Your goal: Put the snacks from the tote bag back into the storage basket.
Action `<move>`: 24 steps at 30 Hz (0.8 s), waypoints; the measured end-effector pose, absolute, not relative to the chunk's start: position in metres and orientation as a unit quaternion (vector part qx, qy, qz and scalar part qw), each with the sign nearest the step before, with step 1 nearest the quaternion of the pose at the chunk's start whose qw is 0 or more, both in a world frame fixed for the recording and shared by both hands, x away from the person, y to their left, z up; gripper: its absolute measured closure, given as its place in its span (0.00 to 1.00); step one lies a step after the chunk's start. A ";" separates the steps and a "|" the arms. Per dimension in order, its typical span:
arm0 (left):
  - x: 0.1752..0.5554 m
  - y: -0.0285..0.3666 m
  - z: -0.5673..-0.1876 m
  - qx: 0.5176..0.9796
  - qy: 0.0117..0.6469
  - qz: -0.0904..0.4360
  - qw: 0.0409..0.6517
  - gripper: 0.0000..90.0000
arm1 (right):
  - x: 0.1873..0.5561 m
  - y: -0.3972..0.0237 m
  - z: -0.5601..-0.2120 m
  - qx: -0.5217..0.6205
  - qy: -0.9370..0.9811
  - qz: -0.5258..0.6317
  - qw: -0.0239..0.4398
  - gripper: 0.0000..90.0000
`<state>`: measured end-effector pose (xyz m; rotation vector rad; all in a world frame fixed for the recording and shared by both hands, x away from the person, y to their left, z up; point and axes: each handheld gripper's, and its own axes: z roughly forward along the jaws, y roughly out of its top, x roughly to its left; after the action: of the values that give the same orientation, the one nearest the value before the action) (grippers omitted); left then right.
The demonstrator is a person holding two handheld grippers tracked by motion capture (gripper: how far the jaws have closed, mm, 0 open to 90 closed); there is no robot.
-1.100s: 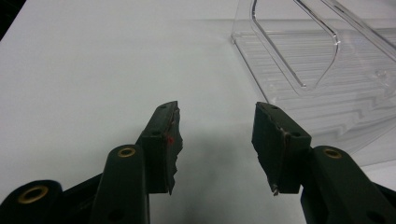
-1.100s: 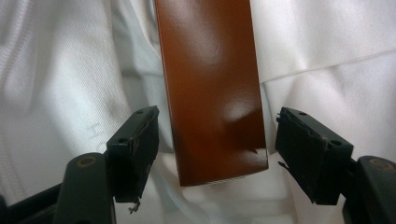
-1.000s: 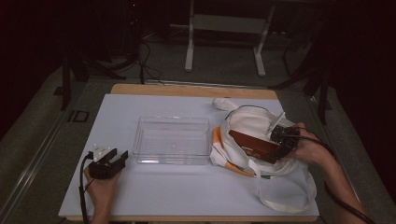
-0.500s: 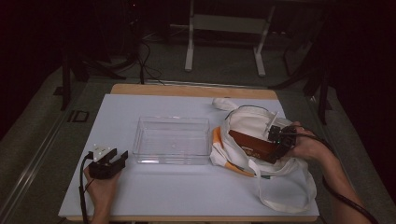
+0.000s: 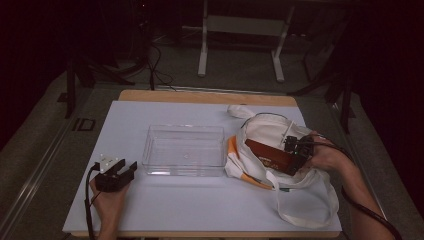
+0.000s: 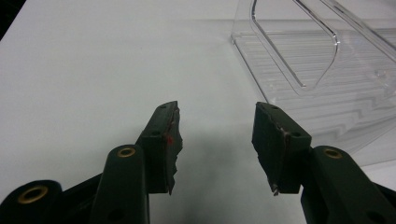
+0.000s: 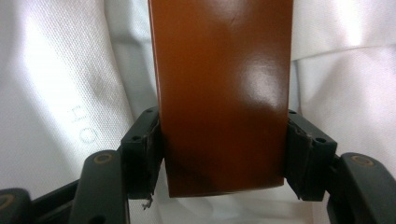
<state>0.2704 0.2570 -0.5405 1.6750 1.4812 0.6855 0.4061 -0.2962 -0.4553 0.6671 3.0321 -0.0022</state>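
My right gripper (image 7: 223,154) has just been closing and now clamps the brown box (image 7: 223,93) – it lies on the white bag (image 5: 272,131) – while my left gripper (image 6: 217,135) rests open beside the clear tray (image 5: 184,150).

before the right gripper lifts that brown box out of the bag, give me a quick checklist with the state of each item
1. Right gripper jaws on both sides of the brown box: ok; they have just been closing on it.
2. Grip firm enough to lift: cannot tell.
3. Box free of the white tote bag: not ok, cloth lies around it.
4. Clear plastic bin empty to receive it: ok.
5. Left gripper open, nothing between its jaws: ok.
6. Bag strap clear of the lift path: cannot tell.
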 end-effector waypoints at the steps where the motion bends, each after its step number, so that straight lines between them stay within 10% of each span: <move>1: 0.270 0.257 -0.541 0.659 0.583 0.270 0.391 0.58 | 0.406 -0.296 -0.456 0.215 0.976 0.000 0.018 0.42; 24: 0.270 0.257 -0.541 0.659 0.583 0.270 0.392 0.57 | 0.413 -0.292 -0.482 0.214 0.976 -0.025 -0.010 0.45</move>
<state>0.2703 0.2569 -0.5405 1.6732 1.4798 0.6858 0.4130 -0.2922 -0.4820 0.6769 3.0874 -0.0790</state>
